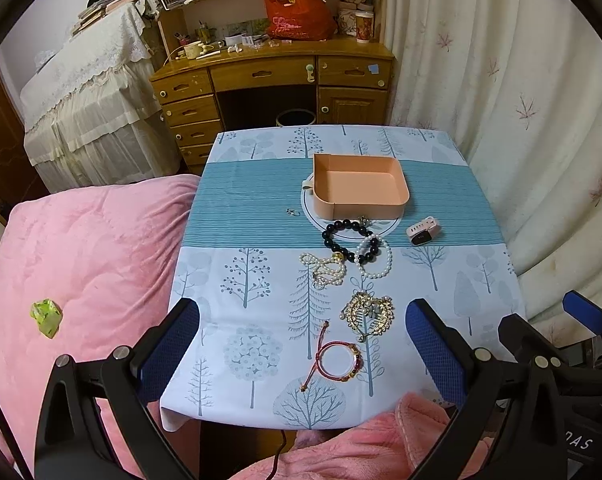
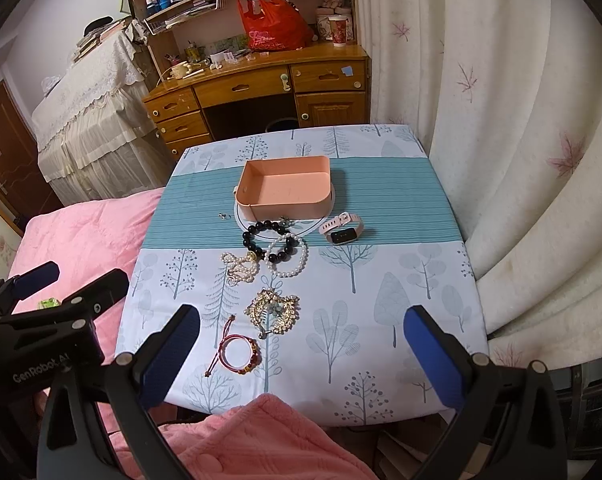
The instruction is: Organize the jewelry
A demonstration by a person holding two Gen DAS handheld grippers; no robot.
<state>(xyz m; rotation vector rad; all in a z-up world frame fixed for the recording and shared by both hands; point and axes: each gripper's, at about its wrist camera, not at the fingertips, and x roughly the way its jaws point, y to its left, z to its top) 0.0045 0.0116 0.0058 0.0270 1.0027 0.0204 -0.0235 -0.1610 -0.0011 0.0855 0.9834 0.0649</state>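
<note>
An empty peach box (image 1: 361,189) (image 2: 287,190) stands at the table's far middle. In front of it lie a black bead bracelet (image 1: 351,240) (image 2: 270,238), a white pearl bracelet (image 1: 375,258) (image 2: 289,258), a pearl necklace (image 1: 325,270) (image 2: 241,266), a gold brooch (image 1: 368,314) (image 2: 273,310) and a red cord bracelet (image 1: 337,360) (image 2: 237,354). A small ring (image 1: 293,212) (image 2: 222,215) lies left of the box, a pink watch (image 1: 423,232) (image 2: 341,230) to its right. My left gripper (image 1: 303,320) and right gripper (image 2: 301,326) are both open and empty, held above the table's near edge.
The small table wears a tree-print cloth (image 1: 261,300) (image 2: 381,300). A pink blanket (image 1: 81,260) (image 2: 81,232) covers the bed on the left and shows below the near edge. Curtains (image 1: 521,120) (image 2: 521,140) hang right. A wooden desk (image 1: 273,80) stands behind.
</note>
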